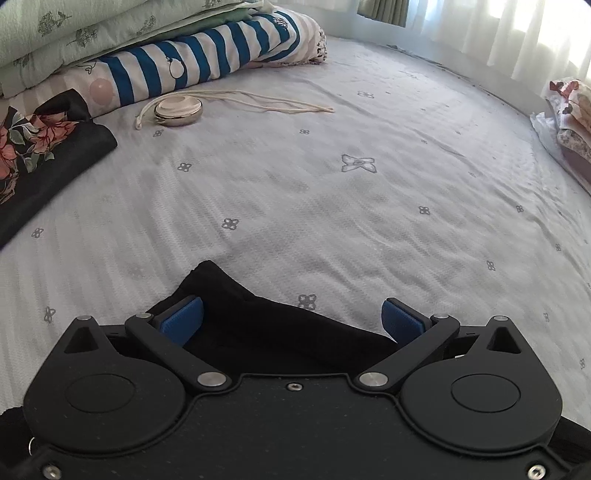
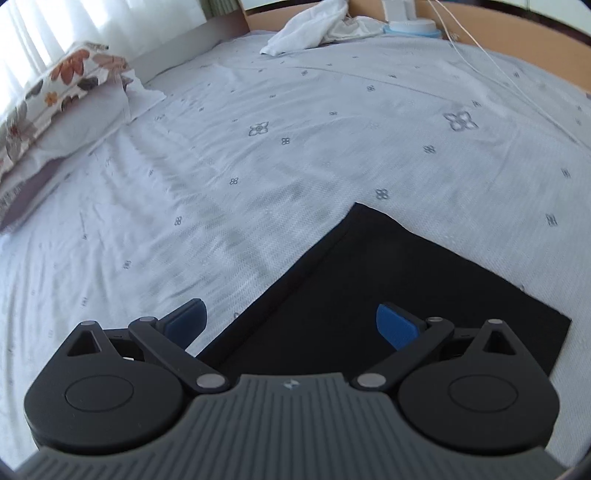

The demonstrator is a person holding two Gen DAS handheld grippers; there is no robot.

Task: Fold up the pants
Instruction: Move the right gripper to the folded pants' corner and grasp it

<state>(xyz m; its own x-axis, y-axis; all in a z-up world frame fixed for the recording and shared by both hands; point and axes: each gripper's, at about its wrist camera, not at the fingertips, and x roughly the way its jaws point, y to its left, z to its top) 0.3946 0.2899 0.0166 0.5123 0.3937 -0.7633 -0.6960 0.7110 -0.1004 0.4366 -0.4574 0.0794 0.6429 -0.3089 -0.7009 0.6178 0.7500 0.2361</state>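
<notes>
Black pants (image 1: 266, 317) lie on the pale patterned bed sheet (image 1: 332, 203). In the left wrist view a rumpled end of them sits between the blue pads of my left gripper (image 1: 291, 319), whose jaws stand wide open and press on nothing. In the right wrist view the pants (image 2: 388, 280) lie flat as a dark panel with a straight seamed edge and a sharp far corner. My right gripper (image 2: 290, 325) hovers over that edge, open, with its left pad above the sheet (image 2: 258, 166) and its right pad above the cloth.
Folded bedding, a blue-striped blanket (image 1: 207, 62), a dark floral garment (image 1: 40, 147) and a round compact (image 1: 179, 109) with a cord lie at the far left. A floral pillow (image 2: 55, 99) lies by the curtains. White cloth (image 2: 310, 26) and thin cables (image 2: 491, 62) sit near the headboard.
</notes>
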